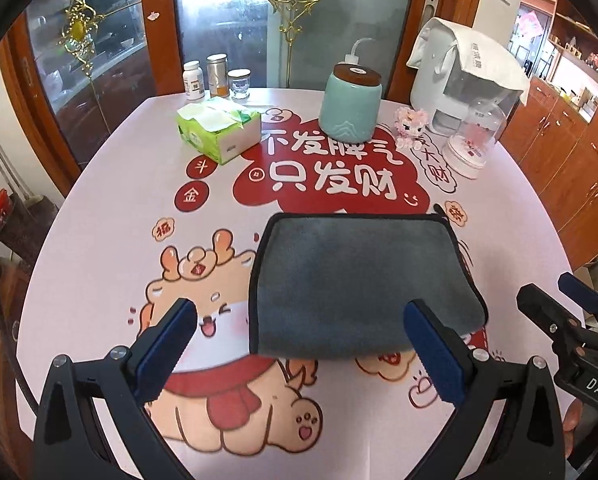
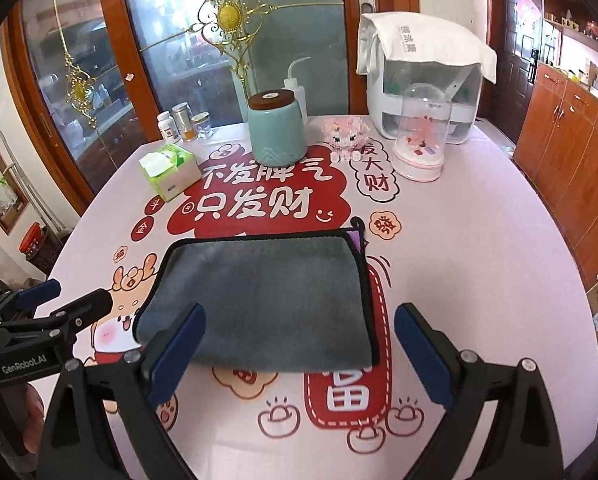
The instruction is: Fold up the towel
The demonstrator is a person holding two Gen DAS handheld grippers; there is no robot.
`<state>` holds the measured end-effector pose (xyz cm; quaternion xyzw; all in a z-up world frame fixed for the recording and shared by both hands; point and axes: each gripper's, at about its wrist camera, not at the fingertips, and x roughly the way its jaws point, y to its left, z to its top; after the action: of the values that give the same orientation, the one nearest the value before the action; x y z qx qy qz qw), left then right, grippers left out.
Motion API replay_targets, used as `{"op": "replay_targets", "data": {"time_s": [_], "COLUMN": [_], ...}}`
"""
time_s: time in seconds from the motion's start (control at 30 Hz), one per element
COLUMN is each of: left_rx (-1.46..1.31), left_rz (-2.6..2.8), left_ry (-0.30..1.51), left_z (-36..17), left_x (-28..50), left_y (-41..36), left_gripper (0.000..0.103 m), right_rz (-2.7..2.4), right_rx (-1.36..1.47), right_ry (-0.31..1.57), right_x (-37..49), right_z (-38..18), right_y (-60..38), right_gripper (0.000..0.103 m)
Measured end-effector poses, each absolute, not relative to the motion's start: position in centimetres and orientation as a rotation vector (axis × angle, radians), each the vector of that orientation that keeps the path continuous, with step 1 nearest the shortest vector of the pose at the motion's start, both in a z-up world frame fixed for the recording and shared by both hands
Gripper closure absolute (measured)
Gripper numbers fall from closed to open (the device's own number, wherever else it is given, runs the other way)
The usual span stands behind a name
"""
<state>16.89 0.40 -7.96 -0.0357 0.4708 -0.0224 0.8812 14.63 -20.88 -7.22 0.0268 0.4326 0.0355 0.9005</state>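
Towel (image 1: 359, 280), grey plush with black stitched edging, lies folded into a flat rectangle on the printed tablecloth (image 1: 99, 240), near the table's front middle. The left gripper (image 1: 299, 344) and right gripper (image 2: 299, 344) hover before it, fingers spread apart, holding nothing.

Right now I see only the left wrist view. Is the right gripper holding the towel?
Observer: No. The right gripper is open and empty, in front of the near edge of the towel.
Operator: Does the towel have any tag?
Observer: Yes, a purple tag at its far right corner.
Operator: What stands behind the teal jar?
Observer: A white squeeze bottle with a bent spout.
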Motion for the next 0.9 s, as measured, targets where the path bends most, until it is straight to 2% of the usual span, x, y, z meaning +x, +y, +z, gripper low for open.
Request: {"op": "replay_targets", "data": {"time_s": [0.5,0.9], "left_rx": [-0.052,-0.046], "left_rz": [-0.065,-0.065], "left_ry": [0.920,0.925], "left_z": [-5.1,-3.8], "left_x": [9.1,3.5], "left_y": [-0.2,-0.6], "left_gripper": [0.001,0.001], "right_rz": [0.052,0.093], "right_rx": [-0.028,-0.016], "right_ry": [0.823,0.874], "right_x": [7.6,3.2], "right_z": [-4.5,-4.4], "right_y": [-19.9,-19.5], "right_gripper": [0.007,0.007]}}
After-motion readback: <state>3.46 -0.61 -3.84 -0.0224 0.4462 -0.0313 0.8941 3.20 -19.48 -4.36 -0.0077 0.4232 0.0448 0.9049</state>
